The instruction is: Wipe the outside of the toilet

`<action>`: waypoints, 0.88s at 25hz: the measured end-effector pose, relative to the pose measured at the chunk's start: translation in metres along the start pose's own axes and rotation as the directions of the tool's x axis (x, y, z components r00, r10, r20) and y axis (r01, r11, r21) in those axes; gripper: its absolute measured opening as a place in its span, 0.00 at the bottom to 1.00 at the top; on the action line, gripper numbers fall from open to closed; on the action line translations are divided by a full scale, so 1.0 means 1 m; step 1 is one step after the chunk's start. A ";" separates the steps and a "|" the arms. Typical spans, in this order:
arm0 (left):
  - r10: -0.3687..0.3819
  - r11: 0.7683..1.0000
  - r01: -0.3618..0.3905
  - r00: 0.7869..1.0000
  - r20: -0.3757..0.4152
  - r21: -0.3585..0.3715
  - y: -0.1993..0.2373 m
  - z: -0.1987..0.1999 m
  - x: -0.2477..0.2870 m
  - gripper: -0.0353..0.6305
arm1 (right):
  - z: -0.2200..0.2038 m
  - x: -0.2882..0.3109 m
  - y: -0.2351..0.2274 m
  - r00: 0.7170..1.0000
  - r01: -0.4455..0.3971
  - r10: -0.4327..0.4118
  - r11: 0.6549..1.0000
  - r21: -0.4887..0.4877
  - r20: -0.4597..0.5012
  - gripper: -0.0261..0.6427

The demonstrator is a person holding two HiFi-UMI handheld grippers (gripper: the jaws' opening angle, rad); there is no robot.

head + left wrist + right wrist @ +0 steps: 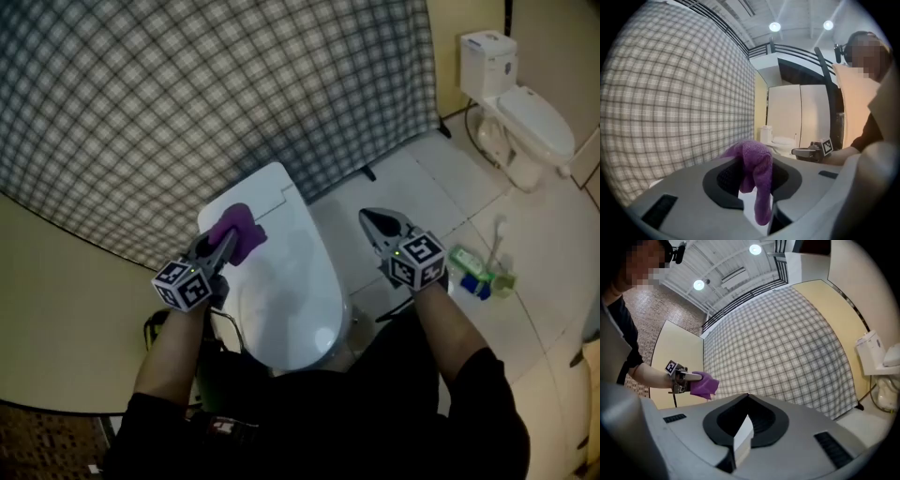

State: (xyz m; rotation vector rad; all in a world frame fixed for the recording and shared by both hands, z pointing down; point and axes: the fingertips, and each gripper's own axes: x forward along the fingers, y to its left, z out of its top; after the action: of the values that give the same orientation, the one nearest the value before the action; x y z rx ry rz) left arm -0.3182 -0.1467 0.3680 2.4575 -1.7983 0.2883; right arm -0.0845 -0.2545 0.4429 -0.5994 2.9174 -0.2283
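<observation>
A white toilet with its lid down stands right below me in the head view. My left gripper hovers over the lid's back left part, shut on a purple cloth. In the left gripper view the cloth hangs down between the jaws. My right gripper is shut and holds nothing, and it is above the floor just right of the toilet. The right gripper view shows the left gripper with the cloth across from it.
A plaid curtain hangs behind the toilet. A second white toilet stands at the far right. A brush and green and blue items lie on the tiled floor to the right. A beige panel is at the left.
</observation>
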 end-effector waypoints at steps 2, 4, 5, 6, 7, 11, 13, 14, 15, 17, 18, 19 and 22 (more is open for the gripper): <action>-0.028 0.998 0.031 0.999 -0.046 0.048 0.013 0.010 0.050 0.19 | -0.012 0.013 -0.030 1.000 0.013 -0.013 1.000 -0.003 -0.011 0.03; -0.062 0.994 0.072 0.991 -0.116 0.087 0.024 0.014 0.104 0.19 | -0.023 0.022 -0.062 0.999 0.038 -0.038 0.999 -0.010 -0.031 0.03; -0.077 0.990 0.096 0.982 -0.170 0.107 0.026 0.013 0.128 0.19 | -0.029 0.024 -0.076 0.998 0.052 -0.052 0.999 -0.006 -0.044 0.03; -0.088 0.985 0.121 0.968 -0.236 0.127 0.028 0.010 0.149 0.19 | -0.033 0.024 -0.085 0.996 0.064 -0.064 0.998 0.002 -0.060 0.03; -0.091 0.978 0.142 0.948 -0.306 0.150 0.029 0.007 0.168 0.19 | -0.035 0.023 -0.091 0.995 0.070 -0.069 0.998 0.009 -0.076 0.03; -0.025 0.941 0.196 0.851 -0.524 0.275 0.040 0.009 0.232 0.19 | -0.007 0.020 -0.112 0.990 0.037 -0.036 0.999 0.008 -0.136 0.03; 0.053 0.884 0.241 0.800 -0.597 0.402 0.049 0.006 0.258 0.19 | 0.001 0.024 -0.123 0.984 0.012 -0.009 1.000 0.018 -0.176 0.03; 0.093 0.844 0.275 0.770 -0.631 0.460 0.054 0.000 0.271 0.19 | -0.001 0.028 -0.130 0.980 0.003 0.003 1.000 0.030 -0.198 0.03; 0.130 0.804 0.317 0.733 -0.668 0.503 0.060 -0.010 0.284 0.19 | -0.006 0.031 -0.138 0.976 -0.003 0.012 0.999 0.042 -0.218 0.03; 0.198 0.735 0.423 0.614 -0.764 0.531 0.071 -0.039 0.303 0.19 | -0.016 0.038 -0.154 0.968 -0.007 0.024 0.998 0.067 -0.249 0.03; 0.235 0.707 0.483 0.529 -0.815 0.517 0.077 -0.056 0.308 0.19 | -0.020 0.041 -0.162 0.965 -0.007 0.029 0.996 0.085 -0.261 0.03; 0.272 0.689 0.537 0.430 -0.861 0.486 0.083 -0.074 0.310 0.19 | -0.024 0.044 -0.168 0.962 -0.008 0.036 0.994 0.105 -0.271 0.03; 0.322 0.737 0.587 0.131 -0.938 0.335 0.108 -0.132 0.306 0.19 | -0.035 0.055 -0.186 0.957 -0.018 0.062 0.988 0.154 -0.283 0.03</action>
State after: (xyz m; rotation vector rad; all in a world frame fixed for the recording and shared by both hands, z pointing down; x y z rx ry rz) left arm -0.3452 -0.4426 0.5532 1.5790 -0.7278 2.2722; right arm -0.0707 -0.4410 0.5035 -0.5213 3.1451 -0.5705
